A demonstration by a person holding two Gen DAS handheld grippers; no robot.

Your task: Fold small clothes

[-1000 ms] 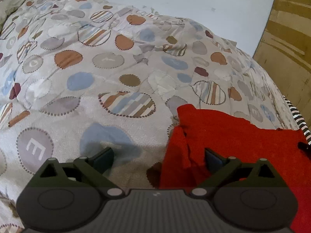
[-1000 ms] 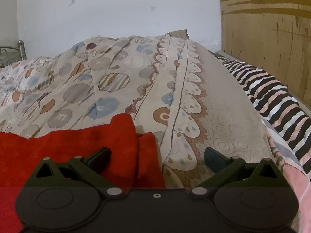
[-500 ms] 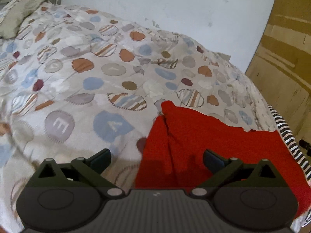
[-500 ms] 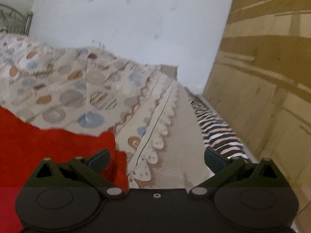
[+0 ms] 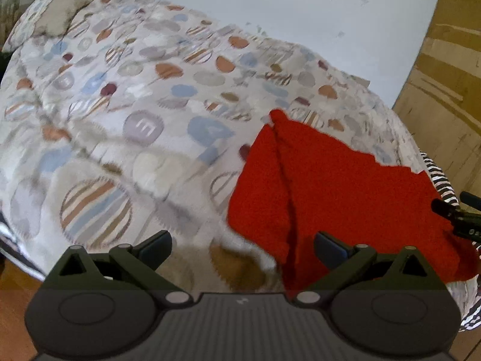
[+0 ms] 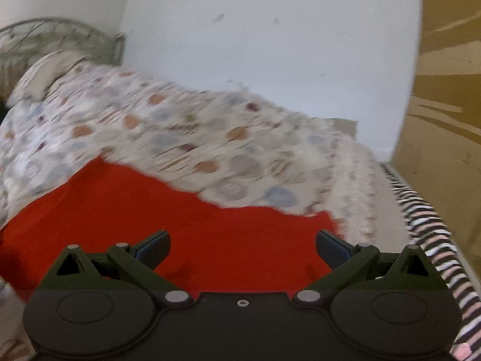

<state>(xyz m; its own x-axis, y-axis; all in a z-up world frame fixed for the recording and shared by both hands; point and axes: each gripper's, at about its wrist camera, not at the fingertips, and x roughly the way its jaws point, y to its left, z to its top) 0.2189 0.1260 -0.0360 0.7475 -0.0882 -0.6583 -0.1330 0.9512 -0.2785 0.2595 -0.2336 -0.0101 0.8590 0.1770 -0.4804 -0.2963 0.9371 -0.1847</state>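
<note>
A bed (image 5: 18, 252) fills most of both views, covered by a pale quilt (image 5: 144, 96) printed with blue, brown, grey and striped circles. A red cloth (image 5: 336, 186) lies spread flat on the quilt, lower right in the left wrist view and lower centre in the right wrist view (image 6: 180, 210). A striped sheet (image 6: 433, 240) shows along the bed's right edge. A pillow (image 5: 66, 9) sits at the upper left, by a metal headboard (image 6: 54, 34).

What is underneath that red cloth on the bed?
The red cloth lies spread on a patterned quilt with coloured circles, which shows all around its far edges. Whatever is directly beneath the cloth's middle is covered, so nothing more can be told.
</note>
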